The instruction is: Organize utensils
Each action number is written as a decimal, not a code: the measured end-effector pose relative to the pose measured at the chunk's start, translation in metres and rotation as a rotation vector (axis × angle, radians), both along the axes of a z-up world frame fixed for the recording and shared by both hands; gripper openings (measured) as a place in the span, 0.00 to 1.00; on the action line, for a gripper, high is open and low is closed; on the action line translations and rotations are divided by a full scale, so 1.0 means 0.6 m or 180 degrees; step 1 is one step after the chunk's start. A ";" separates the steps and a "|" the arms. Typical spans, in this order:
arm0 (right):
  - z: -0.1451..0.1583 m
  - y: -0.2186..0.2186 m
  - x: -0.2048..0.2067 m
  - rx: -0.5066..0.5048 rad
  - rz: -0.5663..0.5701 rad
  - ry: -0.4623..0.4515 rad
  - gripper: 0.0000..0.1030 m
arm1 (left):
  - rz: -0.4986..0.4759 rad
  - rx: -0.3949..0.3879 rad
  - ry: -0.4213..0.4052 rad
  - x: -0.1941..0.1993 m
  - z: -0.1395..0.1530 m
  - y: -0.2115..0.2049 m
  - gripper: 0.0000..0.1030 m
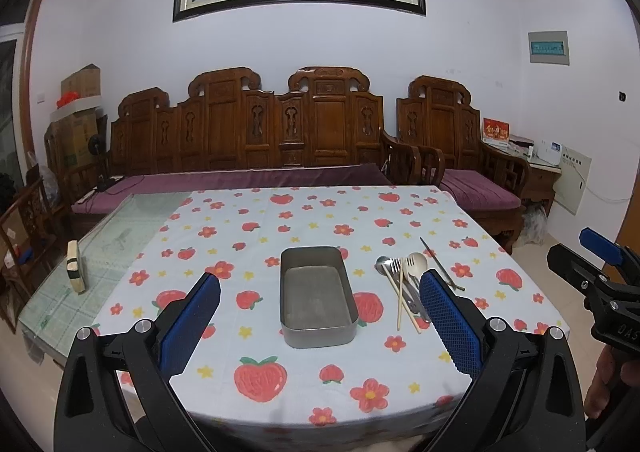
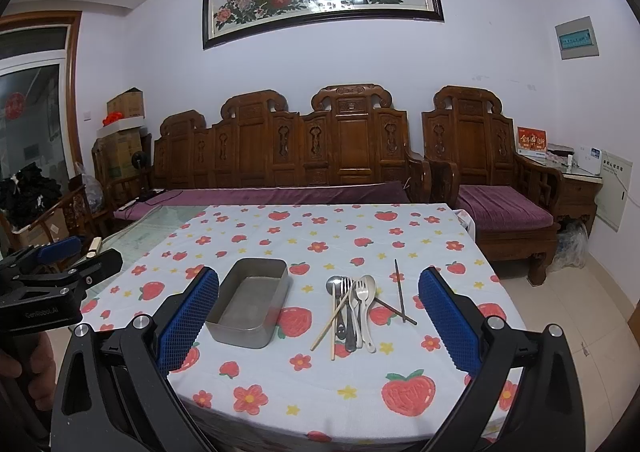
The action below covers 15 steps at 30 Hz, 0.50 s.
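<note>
Counter (image 2: pixel 400 248): floral cloth, sofa behind.
Tin (image 2: pixel 250 300): empty, left of utensils (image 2: pixel 352 308).
Utensils' axis: handles point toward the tongs.
Nearer: right tongs (image 2: pixel 318 316), spread wide, empty.
Left tongs (image 1: pixel 320 322): likewise, facing tin.

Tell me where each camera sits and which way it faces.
Left wrist: on the left claw, facing the rectangular grey metal tin on the strawberry-print tablecloth; its blue pads frame the tin, the right claw at the right edge.
Right wrist: on the right claw, further right, facing the pile of cutlery and chopsticks; the left claw and a hand at left.
Shared: tin, utensils, carved wooden sofa.
</note>
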State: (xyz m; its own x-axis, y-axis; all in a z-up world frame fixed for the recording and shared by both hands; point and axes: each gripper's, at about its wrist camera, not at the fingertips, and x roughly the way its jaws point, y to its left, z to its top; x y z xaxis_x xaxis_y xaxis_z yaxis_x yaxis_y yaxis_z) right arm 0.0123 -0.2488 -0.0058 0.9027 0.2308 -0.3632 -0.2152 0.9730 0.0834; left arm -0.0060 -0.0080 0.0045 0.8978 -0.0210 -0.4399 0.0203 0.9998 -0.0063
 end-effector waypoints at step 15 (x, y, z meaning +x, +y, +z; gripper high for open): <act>-0.059 -0.026 0.060 0.0051 0.0049 0.0267 0.98 | -0.0211 -0.0019 0.0308 0.057 -0.069 -0.002 0.94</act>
State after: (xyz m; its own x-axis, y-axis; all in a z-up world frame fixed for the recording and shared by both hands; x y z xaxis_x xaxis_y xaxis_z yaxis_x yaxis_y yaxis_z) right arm 0.0481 -0.2642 -0.0414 0.8655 0.2506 -0.4336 -0.2216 0.9681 0.1173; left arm 0.0285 -0.0091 -0.0368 0.8477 -0.0818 -0.5242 0.0854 0.9962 -0.0173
